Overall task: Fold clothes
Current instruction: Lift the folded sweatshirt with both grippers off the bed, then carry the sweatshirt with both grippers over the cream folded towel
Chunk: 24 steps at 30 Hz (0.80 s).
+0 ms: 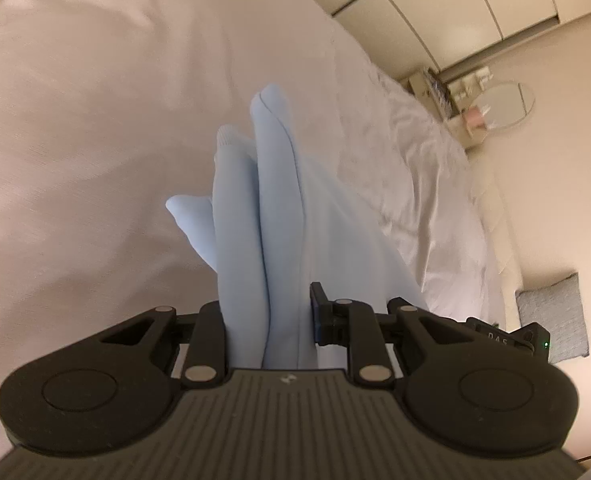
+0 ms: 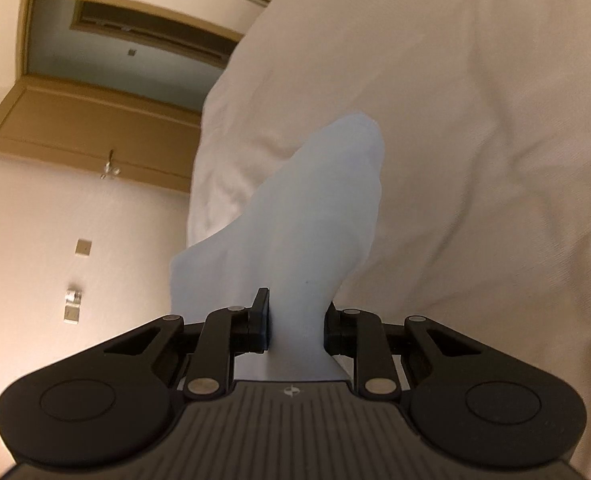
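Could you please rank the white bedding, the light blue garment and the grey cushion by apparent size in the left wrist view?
1. white bedding
2. light blue garment, though nearness to the camera enlarges it
3. grey cushion

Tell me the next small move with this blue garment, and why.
Probably lower both grippers so the cloth spreads on the white bed. The left gripper and right gripper each pinch the light blue garment, which hangs bunched in folds, not flat.
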Motion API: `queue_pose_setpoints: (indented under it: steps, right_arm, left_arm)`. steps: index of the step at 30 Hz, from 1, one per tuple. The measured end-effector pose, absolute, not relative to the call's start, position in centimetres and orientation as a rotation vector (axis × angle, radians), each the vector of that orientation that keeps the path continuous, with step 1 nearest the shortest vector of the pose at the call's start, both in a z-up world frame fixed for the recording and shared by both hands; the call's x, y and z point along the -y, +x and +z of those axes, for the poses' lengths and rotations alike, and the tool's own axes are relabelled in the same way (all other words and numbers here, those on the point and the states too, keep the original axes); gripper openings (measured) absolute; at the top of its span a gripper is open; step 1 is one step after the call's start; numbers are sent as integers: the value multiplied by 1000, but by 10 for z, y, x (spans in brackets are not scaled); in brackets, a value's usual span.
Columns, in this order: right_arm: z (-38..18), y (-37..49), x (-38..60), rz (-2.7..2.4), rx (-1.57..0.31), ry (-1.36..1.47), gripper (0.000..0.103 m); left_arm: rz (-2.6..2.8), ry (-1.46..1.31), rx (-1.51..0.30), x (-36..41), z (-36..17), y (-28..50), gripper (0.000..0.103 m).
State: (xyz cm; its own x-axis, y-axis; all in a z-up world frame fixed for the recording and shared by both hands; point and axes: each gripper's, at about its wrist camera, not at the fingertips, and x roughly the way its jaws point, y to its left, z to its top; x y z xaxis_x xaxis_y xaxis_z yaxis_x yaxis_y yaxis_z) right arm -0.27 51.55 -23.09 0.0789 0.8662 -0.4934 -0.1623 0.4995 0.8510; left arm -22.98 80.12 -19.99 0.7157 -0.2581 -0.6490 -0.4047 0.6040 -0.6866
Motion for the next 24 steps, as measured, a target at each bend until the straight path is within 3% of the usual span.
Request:
queue_pose_setpoints:
  steps: [18,24]
  right_arm:
    - [-156,-142,-869,1116,-1084,782,23]
    - [-197,-174,-928,1143,-1117,693,24]
  left_arm:
    - [245,-799,-601,-1132,-87,-440,19]
    - [289,-834,-627,-1192,-141,-472,21]
